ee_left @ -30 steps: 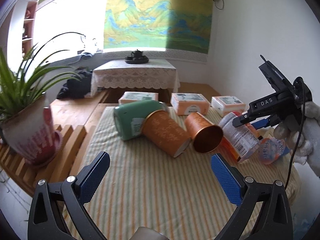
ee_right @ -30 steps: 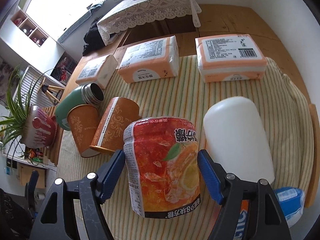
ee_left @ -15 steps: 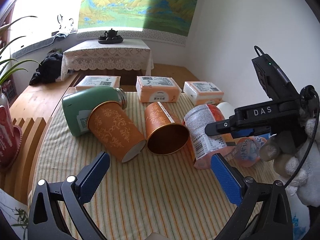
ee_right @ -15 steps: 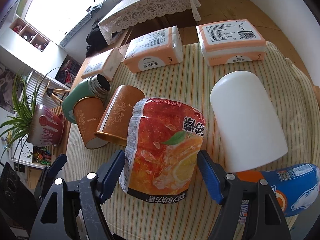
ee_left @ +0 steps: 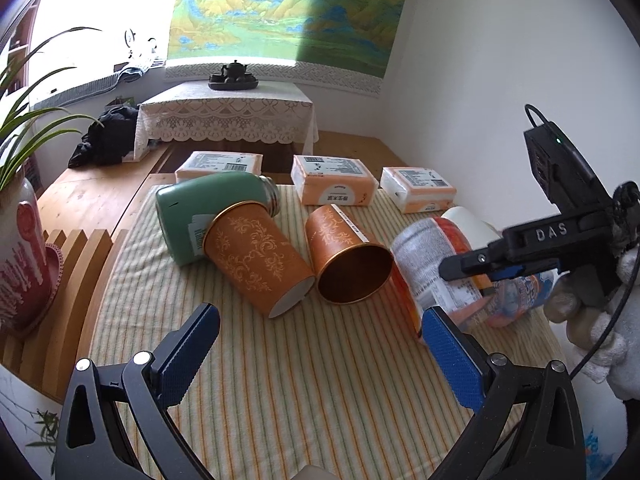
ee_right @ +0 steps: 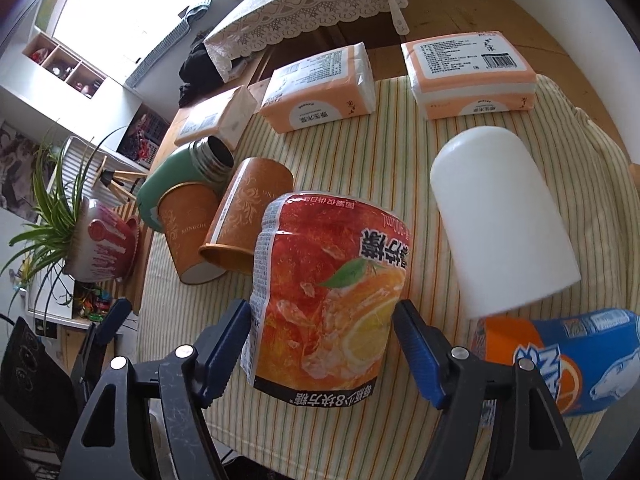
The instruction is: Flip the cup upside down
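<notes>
Striped woven cloth [ee_left: 304,380]; left claw [ee_left: 320,344] gapes, right claw [ee_right: 322,354] clamps crinkly-labelled cup [ee_right: 332,300].

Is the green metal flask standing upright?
No, the green metal flask lies on its side on the striped cloth, against an orange paper cup.

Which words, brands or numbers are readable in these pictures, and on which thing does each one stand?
"DAS": on the right claw, on its black body.
"8块方糖": upside down on the orange drink container held in the right claw.
"RONGZH…": partly readable on the orange paper cup.
Tissue packs: print too small.
Blue bottle: brand cut off.
</notes>
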A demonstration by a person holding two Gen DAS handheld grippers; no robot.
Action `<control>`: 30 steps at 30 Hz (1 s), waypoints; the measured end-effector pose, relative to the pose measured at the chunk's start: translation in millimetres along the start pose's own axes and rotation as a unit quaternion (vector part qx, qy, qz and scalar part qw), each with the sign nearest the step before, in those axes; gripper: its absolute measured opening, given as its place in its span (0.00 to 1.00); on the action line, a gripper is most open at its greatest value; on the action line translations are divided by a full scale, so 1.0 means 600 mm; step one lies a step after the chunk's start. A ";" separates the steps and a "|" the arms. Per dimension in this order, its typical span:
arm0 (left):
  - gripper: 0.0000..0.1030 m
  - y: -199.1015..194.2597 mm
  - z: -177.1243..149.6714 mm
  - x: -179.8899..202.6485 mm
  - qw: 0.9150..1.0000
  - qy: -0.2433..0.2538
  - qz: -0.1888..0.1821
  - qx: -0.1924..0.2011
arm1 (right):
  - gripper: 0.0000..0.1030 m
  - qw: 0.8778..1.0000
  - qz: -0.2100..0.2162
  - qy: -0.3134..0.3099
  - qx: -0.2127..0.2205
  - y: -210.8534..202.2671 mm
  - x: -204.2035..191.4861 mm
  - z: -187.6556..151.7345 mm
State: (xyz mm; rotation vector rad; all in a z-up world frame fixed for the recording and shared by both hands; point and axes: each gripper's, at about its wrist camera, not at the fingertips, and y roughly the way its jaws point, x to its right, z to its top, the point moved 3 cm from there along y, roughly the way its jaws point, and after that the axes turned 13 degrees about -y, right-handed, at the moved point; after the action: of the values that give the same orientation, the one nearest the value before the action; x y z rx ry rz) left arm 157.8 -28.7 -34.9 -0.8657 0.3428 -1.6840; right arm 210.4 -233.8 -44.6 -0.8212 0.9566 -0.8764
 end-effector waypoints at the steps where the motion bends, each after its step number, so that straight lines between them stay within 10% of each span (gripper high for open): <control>1: 0.99 -0.003 0.000 -0.003 1.000 -0.001 0.000 0.001 | 0.67 1.000 0.000 -0.001 0.000 -0.001 -0.002 -0.004; 16: 0.99 -0.020 -0.017 -0.070 0.999 -0.017 0.038 0.004 | 0.67 0.998 0.001 -0.063 -0.022 -0.010 -0.061 -0.069; 30: 0.99 -0.010 -0.028 -0.033 0.999 -0.001 0.001 -0.043 | 0.69 0.997 0.049 -0.055 0.006 -0.006 -0.089 -0.101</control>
State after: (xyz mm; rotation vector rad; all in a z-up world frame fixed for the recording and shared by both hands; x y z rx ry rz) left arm 143.1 -11.9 -50.0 -0.9304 0.4169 -1.6754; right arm 137.4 -199.1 -45.3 -0.7970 0.8865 -0.7433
